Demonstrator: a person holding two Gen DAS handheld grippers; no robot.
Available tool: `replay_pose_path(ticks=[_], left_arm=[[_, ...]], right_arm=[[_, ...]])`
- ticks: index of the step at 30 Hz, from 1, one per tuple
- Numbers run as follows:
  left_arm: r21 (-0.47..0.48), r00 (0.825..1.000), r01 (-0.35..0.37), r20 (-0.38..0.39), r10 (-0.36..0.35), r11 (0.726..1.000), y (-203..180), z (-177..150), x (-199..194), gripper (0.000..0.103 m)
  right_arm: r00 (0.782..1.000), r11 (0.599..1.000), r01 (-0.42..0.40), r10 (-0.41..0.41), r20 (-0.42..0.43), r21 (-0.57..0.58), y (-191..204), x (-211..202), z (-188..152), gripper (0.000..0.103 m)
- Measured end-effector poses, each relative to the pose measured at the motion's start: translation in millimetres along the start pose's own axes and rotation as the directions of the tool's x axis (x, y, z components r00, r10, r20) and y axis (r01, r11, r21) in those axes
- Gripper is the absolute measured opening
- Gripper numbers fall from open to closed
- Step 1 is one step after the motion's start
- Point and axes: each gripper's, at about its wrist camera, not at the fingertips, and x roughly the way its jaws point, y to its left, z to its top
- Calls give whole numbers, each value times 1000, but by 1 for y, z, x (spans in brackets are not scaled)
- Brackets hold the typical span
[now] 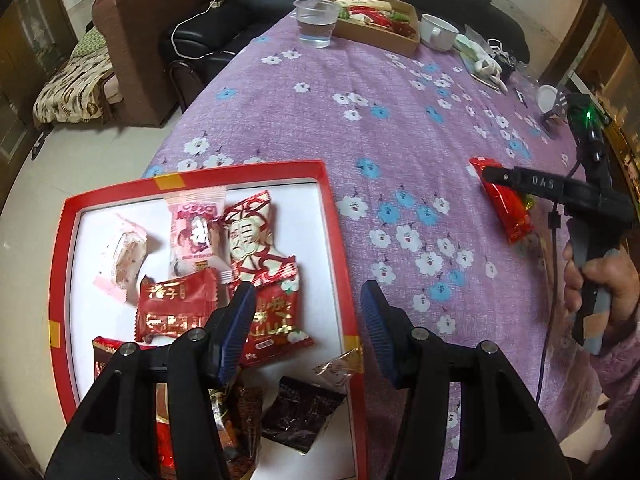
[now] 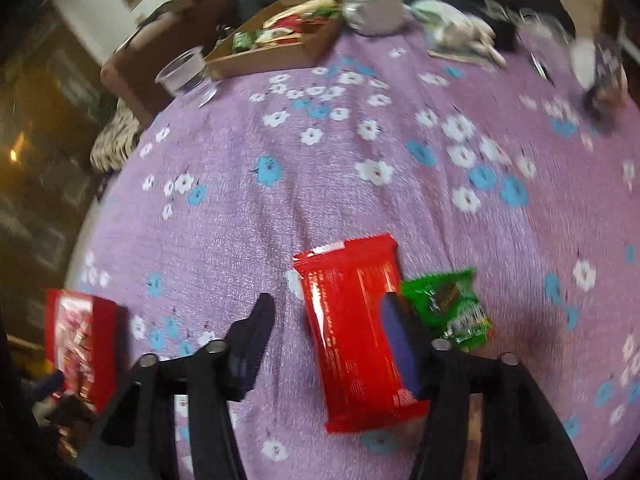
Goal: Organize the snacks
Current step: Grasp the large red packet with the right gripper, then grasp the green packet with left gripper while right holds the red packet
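Right claw [image 2: 328, 336] open over red packet [image 2: 360, 332]

Both wrist views look down, near, sharing the red wrapper [image 2: 360, 332].

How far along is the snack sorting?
Mostly done: many wrapped snacks already lie in the red-rimmed box. In hand: nothing gripped; the right hand-held gripper is open over the red snack packet on the tablecloth. The left hand-held gripper is open above the box edge. Left: that packet and the green snack packet beside it.
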Motion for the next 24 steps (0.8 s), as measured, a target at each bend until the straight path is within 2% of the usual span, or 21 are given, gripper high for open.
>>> replay_pose_path(ticks=[3,5,7,8,10,12,14,16,18,21,24], left_arm=[[-19,1000,12,-14,-12,1000,1,1,3,53],[-8,1000,23,-12,-23,1000,-2,0,2,53],[15,1000,26,-12,-26,1000,-9,0,2,53],[26,999,28,-17,-28,999,-12,-1,3,53],[38,999,36,-24,-36,999,-18,-2,4,53],[47,999,45,-33,-43,998,-23,-3,5,53],[58,998,47,-34,-45,997,-27,-3,5,53],[69,998,56,-32,-54,996,-31,-1,4,53],[88,997,73,-33,-70,993,-41,4,6,53],[140,994,105,-35,-101,984,-61,12,10,53],[222,989,146,-38,-141,964,-94,26,19,53]], right_arm=[[999,996,54,-54,-7,-76,11,3,-1,65],[995,994,101,-102,-8,-52,2,2,-3,66],[997,997,48,-45,-56,58,-21,8,-7,66],[999,997,24,-22,-25,73,-26,5,-9,67],[998,999,40,-38,-45,34,-22,8,-10,69],[992,992,103,-108,-64,-72,-7,14,-12,69],[988,976,137,-148,-49,-168,9,16,-18,51],[991,983,102,-114,-68,-152,12,15,-25,51],[989,975,127,-138,-51,-183,19,10,-42,51],[991,972,109,-122,-51,-208,20,-2,-73,51],[991,978,110,-122,-55,-177,-2,-25,-107,51]])
